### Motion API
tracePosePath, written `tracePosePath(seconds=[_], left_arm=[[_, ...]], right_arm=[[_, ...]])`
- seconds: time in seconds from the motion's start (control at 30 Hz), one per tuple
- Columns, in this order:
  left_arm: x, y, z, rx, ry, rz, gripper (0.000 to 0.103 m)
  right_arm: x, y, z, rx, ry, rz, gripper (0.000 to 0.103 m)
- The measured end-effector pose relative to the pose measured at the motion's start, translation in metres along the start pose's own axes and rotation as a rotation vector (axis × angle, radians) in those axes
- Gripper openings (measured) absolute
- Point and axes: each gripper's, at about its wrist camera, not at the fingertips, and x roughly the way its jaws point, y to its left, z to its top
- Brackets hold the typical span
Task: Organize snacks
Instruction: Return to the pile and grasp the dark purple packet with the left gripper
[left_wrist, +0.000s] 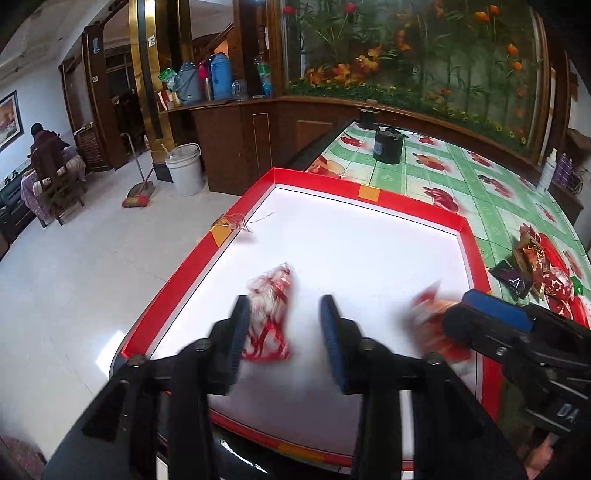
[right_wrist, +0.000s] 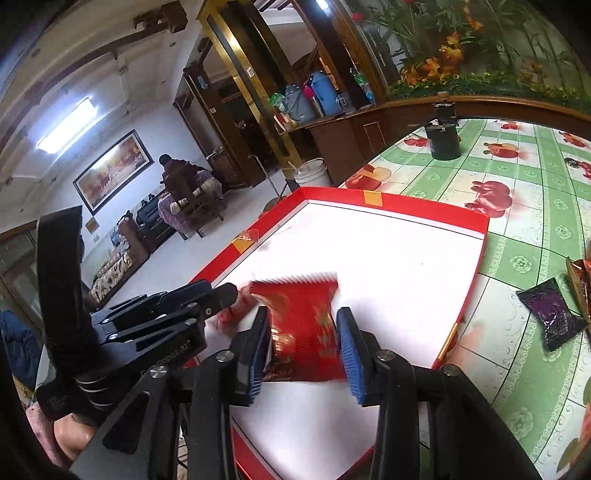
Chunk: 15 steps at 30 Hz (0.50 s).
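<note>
A shallow red-rimmed box (left_wrist: 328, 184) with a white floor sits on the table, also in the right wrist view (right_wrist: 424, 216). A white-and-red patterned snack packet (left_wrist: 271, 306) lies on the box floor just ahead of my left gripper (left_wrist: 284, 332), which is open and empty. A red snack packet (right_wrist: 304, 317), blurred, lies in the box between the open jaws of my right gripper (right_wrist: 303, 339); it is blurred in the left wrist view (left_wrist: 439, 321) too. Whether it rests on the floor or is falling I cannot tell.
Several loose snack packets (left_wrist: 532, 266) lie on the green fruit-print tablecloth (left_wrist: 461, 173) right of the box; a dark purple one (right_wrist: 552, 317) is nearest. A black pot (left_wrist: 387, 146) stands at the far end. The box's left rim is at the table edge.
</note>
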Motion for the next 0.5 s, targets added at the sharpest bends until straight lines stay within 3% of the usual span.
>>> tracePosePath(seconds=[0.03,0.1,0.27,0.5], left_arm=[[0.0,0.002,0.001,-0.001,-0.004,0.01,0.064],[-0.005,0.002,0.001,-0.003,-0.026,0.024,0.071],[-0.018,-0.008,0.003,0.018,-0.065,0.016,0.073],[-0.029,-0.047,0.005,0.099,-0.061,-0.092,0.074]], right_arm=[[-0.002,-0.003,0.0,0.011,-0.006,0.002,0.049],[-0.01,-0.007,0.001,0.031,-0.031,-0.005,0.053],[-0.025,-0.023,0.008,0.08,-0.078,-0.041,0.053],[-0.074,-0.064,0.001,0.172,-0.154,-0.119,0.053]])
